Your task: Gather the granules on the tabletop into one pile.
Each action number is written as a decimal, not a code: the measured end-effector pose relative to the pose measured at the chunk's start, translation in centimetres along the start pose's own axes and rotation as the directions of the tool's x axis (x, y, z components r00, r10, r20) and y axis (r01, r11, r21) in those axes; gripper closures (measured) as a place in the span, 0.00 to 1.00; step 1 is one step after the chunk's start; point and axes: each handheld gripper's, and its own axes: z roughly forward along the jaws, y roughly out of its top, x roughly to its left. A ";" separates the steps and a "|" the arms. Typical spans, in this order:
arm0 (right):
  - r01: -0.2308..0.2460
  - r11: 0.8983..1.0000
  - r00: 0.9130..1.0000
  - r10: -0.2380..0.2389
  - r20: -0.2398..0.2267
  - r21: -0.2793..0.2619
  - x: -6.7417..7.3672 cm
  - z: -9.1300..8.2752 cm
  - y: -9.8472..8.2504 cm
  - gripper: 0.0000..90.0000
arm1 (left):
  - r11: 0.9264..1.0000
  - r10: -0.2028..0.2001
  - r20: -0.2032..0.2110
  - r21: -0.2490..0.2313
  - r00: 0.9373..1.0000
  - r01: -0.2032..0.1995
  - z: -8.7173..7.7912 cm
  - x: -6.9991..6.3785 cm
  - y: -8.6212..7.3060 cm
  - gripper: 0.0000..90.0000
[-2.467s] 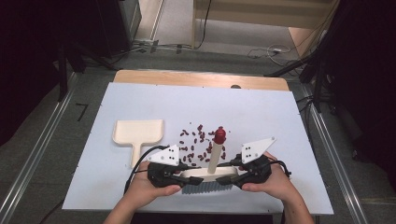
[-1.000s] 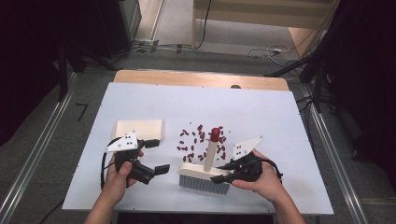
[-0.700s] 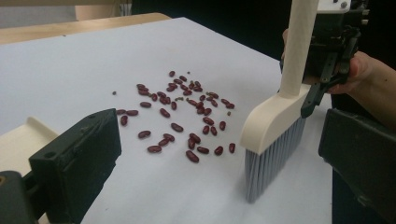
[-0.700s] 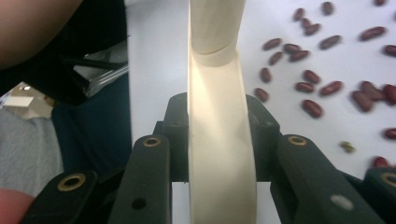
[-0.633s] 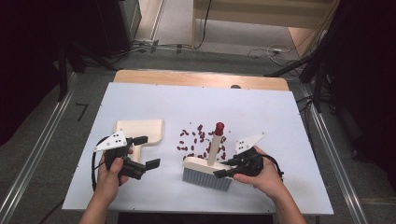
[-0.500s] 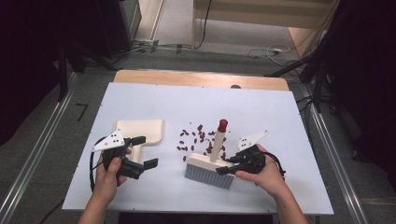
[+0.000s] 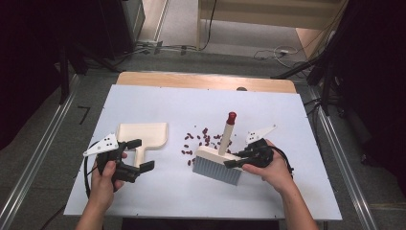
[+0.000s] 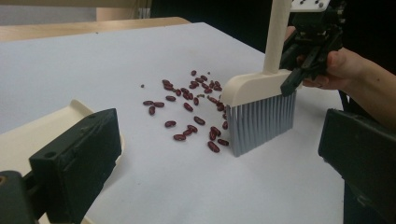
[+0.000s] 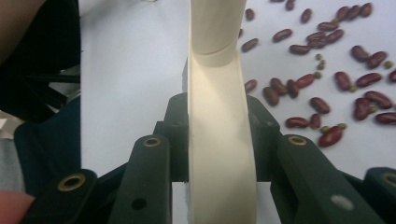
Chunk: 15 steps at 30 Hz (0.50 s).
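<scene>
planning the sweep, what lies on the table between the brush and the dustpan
A scatter of red beans lies between the brush and the dustpan, nearer the brush. The high view shows it, and the left gripper view shows bare white table beside the pan.

Overhead plus two close views, beans shared

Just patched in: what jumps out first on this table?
The cream brush stands upright mid-table, clamped at its head by the right gripper. Red beans lie scattered just beyond its bristles. To their left lies a cream dustpan, with the left gripper open around its handle.
</scene>
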 end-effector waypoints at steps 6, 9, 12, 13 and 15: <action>0.000 1.000 0.999 0.000 0.035 0.001 -1.1 -0.5 0.7 0.73 | 1.000 0.001 0.001 0.003 1.000 -0.001 0.1 0.0 0.0 0.00; -0.007 1.000 0.998 0.006 0.057 0.003 -1.7 -0.6 1.0 0.73 | 1.000 0.001 -0.003 0.001 1.000 -0.001 0.0 0.0 0.0 0.00; -0.014 1.000 0.997 0.014 0.072 -0.002 -2.1 -0.7 1.3 0.73 | 1.000 -0.001 -0.006 -0.005 1.000 0.001 -0.2 0.1 0.0 0.00; -0.021 1.000 0.997 0.022 0.079 -0.005 -2.3 -0.7 1.3 0.73 | 1.000 -0.002 -0.008 -0.005 1.000 0.002 -0.2 0.1 0.0 0.00; -0.027 0.999 0.996 0.029 0.083 -0.025 -2.5 -0.9 1.4 0.73 | 1.000 0.000 -0.012 -0.005 1.000 0.000 -0.4 0.1 0.0 0.00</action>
